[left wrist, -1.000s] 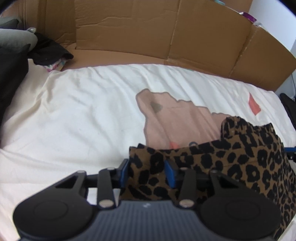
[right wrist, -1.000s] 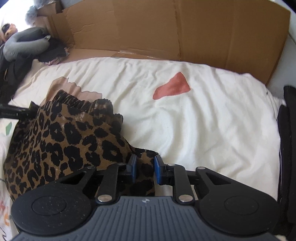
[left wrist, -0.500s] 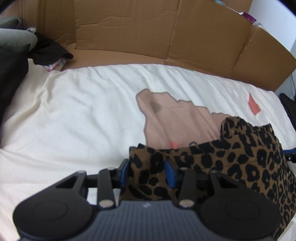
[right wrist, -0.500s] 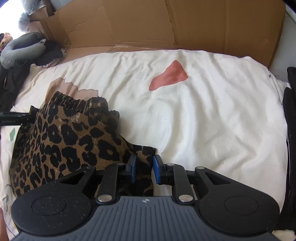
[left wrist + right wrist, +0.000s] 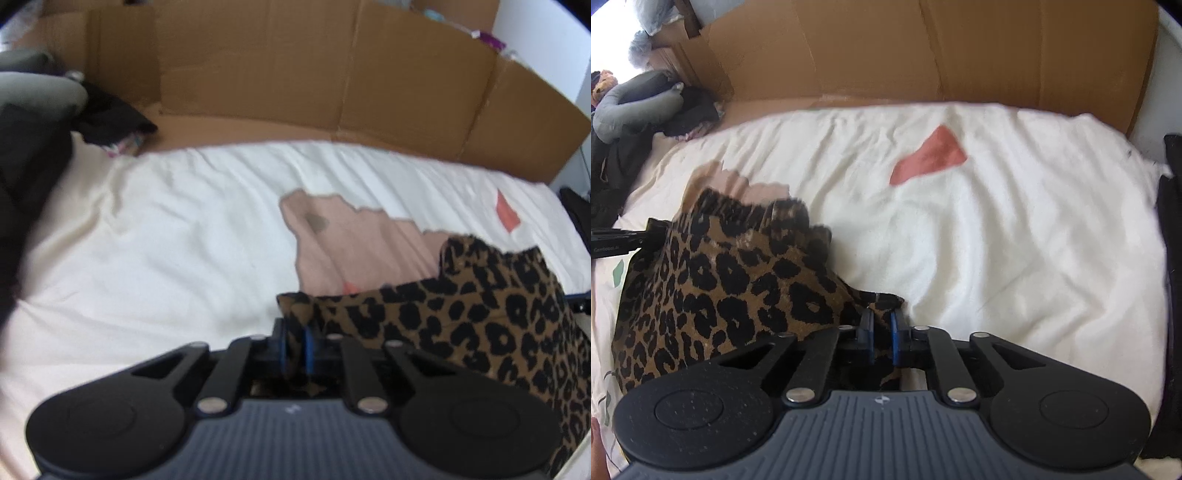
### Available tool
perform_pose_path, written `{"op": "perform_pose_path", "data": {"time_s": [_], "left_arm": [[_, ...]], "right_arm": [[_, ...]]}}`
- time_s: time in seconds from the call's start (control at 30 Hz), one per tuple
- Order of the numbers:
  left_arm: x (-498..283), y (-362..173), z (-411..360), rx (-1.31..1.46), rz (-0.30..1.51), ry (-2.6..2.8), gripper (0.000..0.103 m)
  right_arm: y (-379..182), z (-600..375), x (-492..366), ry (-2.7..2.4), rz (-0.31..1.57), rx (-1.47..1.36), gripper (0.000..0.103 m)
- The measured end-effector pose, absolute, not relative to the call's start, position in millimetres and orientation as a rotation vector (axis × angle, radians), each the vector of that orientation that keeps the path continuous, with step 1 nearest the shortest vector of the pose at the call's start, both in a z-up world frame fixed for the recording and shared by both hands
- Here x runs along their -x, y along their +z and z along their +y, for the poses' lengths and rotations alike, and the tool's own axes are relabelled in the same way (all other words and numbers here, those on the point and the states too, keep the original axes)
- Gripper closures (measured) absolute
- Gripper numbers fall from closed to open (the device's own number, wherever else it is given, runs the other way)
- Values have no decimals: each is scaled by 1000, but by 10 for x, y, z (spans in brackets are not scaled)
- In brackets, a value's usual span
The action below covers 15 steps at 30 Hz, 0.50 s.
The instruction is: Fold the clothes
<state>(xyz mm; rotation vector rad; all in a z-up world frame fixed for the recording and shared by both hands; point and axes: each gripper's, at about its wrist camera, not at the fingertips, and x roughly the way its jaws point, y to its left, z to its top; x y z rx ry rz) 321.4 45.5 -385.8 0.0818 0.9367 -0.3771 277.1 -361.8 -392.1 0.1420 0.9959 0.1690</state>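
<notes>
The leopard cloth (image 5: 480, 314) lay on the bed sheet (image 5: 166, 240), a white sheet w/ a pink patch (image 5: 351, 240) and a red patch (image 5: 929, 155) printed on it. The cloth sat at the near edge of the sheet, bunched up, w/ its frilly top edge standing up just in front of the pink patch.

The left gripper (image 5: 294, 341) had one corner of the cloth between its blue pads. Its jaws were closing & stood almost shut, w/ only the thin cloth in the gap. That corner was on the left end of the cloth, near the pink patch.

The right gripper (image 5: 881, 334) had the other corner of the cloth between its blue pads. Its jaws were closing too, nearly shut, pinching the thin cloth. That corner was on the right end, well below the red patch.

In the right wrist view the tip of the left gripper poked out from the far left side of the cloth.

A cardboard wall (image 5: 923, 48) stood behind the sheet. Dark clothes (image 5: 110, 122) were piled past the sheet's far left corner, next to a grey pillow (image 5: 635, 103).
</notes>
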Motion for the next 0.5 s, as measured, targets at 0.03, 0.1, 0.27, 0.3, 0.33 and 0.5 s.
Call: {"op": "perform_pose_path", "data": {"time_s": [0.03,0.1,0.27,0.3,0.33,0.5], "left_arm": [[-3198,-3822,478,-70,931,-373,93],[-3169,-3738,545,-41,917,-368,93],[-3075,-3459,645,-10,861,-370,93],[-3054,-3400,648,-11,849,-371,93],[-3039,-3350,654,-8,839,-371,93],[-3046,-3189,655,24,822,-369,94]], "right_arm": [[-3874,-3647,-2751,157,979,-145,97],[-3774,-3719,-2705,141,950,-171,97],[-3503,-3764,-2544,131,880,-192,98],[-3453,-3762,-2519,128,867,-197,98],[-3409,-3761,-2493,125,855,-203,98],[-3249,-3774,-2418,110,816,-215,98]]}}
